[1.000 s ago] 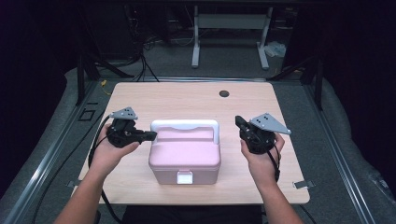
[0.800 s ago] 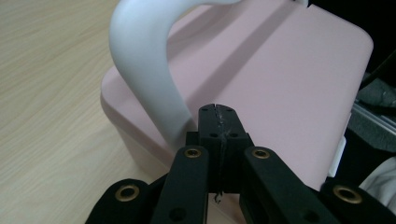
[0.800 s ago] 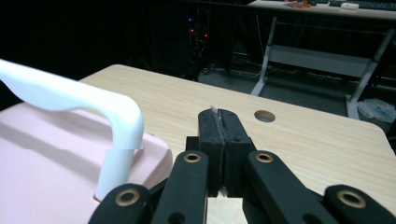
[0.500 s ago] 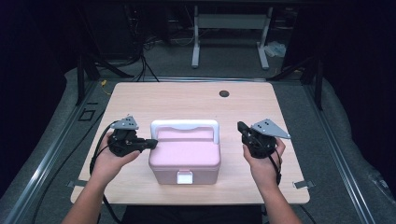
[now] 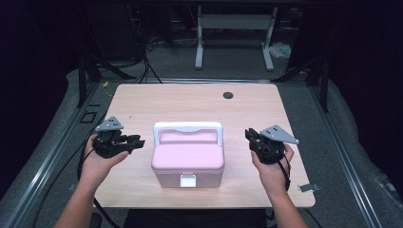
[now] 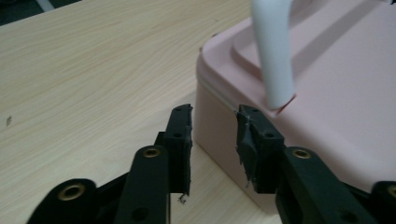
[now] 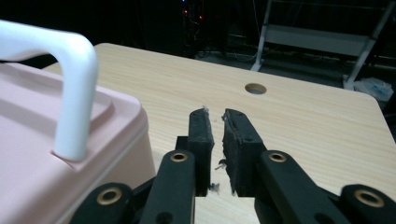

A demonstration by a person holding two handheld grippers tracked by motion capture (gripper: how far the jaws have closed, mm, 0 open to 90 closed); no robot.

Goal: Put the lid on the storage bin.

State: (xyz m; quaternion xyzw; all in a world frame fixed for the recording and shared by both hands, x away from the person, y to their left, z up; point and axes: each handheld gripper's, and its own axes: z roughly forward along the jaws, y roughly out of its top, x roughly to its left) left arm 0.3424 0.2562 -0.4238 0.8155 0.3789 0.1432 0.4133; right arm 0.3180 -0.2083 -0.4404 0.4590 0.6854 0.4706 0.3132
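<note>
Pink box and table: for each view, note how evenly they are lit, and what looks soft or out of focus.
High view: the table is evenly lit, the room around it is nearly black, and the pink box looks slightly soft. Left gripper view: the box's white handle glares and blurs, the jaws sharper. Right gripper view: the handle is bright, the background dark, and the table's hole is fairly clear.

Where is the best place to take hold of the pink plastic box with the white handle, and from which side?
Probably the raised white handle of the pink plastic box. It stands upright across the rear of the lid, with an open gap beneath its bar, so jaws coming from above could close around the middle. The smooth sloped walls look too wide for one gripper.
</note>
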